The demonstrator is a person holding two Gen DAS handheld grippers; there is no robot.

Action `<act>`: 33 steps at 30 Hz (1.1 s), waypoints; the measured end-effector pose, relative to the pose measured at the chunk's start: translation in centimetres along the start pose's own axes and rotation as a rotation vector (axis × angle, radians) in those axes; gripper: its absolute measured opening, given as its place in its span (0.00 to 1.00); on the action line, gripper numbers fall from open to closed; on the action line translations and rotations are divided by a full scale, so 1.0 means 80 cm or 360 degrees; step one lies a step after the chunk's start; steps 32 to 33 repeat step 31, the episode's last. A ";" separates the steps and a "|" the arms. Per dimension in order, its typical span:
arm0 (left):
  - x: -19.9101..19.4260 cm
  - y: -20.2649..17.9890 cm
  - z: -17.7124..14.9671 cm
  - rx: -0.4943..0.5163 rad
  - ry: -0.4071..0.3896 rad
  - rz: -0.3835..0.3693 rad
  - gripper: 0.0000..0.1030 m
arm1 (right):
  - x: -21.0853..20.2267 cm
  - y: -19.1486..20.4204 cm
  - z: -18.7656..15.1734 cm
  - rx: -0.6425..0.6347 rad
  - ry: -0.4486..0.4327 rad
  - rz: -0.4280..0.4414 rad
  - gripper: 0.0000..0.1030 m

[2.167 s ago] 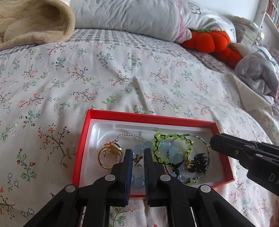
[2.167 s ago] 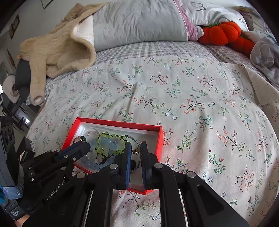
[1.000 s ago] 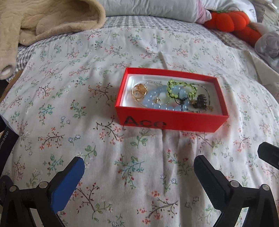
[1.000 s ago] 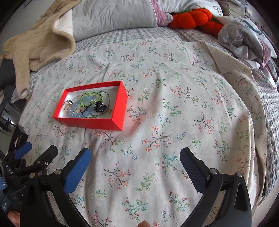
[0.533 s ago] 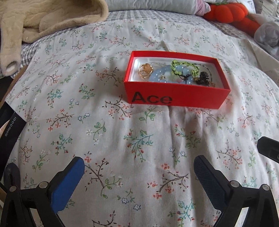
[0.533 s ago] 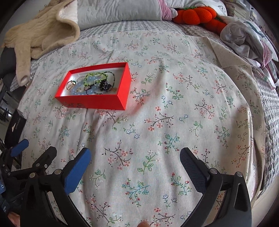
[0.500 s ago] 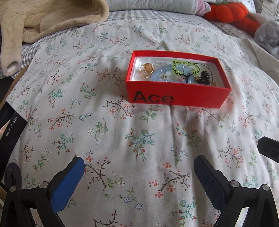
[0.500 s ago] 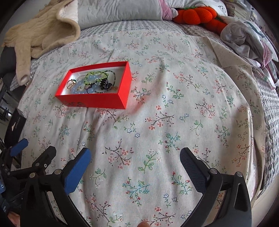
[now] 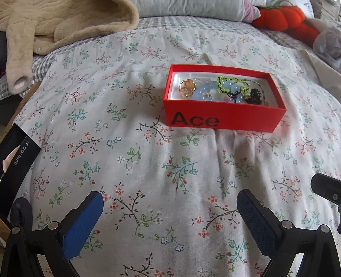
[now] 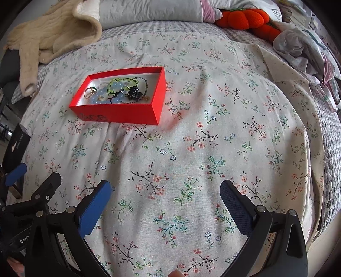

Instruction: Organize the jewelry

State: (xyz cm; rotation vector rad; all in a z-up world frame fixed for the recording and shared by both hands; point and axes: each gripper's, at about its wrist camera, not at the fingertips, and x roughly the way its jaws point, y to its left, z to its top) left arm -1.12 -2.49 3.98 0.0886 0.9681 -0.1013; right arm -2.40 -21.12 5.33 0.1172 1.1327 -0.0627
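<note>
A red box marked "Ace" (image 9: 223,118) (image 10: 119,113) sits on the floral bedspread. Inside lie a gold ring (image 9: 187,86) (image 10: 88,92), a pale blue bead bracelet (image 9: 205,90) (image 10: 102,95), a green bead bracelet (image 9: 232,82) (image 10: 121,82) and a dark beaded piece (image 9: 254,95) (image 10: 134,92). My left gripper (image 9: 170,213) is open and empty, well in front of the box. My right gripper (image 10: 166,198) is open and empty, in front and to the right of the box.
A beige fleece garment (image 9: 53,27) (image 10: 53,36) lies at the back left. A grey pillow (image 10: 149,10) and orange pumpkin cushions (image 9: 285,17) (image 10: 245,18) are at the back. Crumpled clothes (image 10: 298,46) lie at the right. A black box (image 9: 15,157) sits off the bed's left edge.
Both grippers have opened and pulled back from the box, which they were over 2.2 s ago. In the last half second the views have barely shifted.
</note>
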 end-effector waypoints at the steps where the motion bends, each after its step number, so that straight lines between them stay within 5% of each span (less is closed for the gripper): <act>1: 0.000 0.000 0.000 -0.0004 0.0000 -0.0003 1.00 | 0.000 0.001 0.000 0.0002 0.0001 0.0000 1.00; 33: 0.039 0.005 -0.009 -0.0044 0.0123 -0.0031 1.00 | 0.018 0.010 -0.005 0.0006 0.0018 -0.0008 1.00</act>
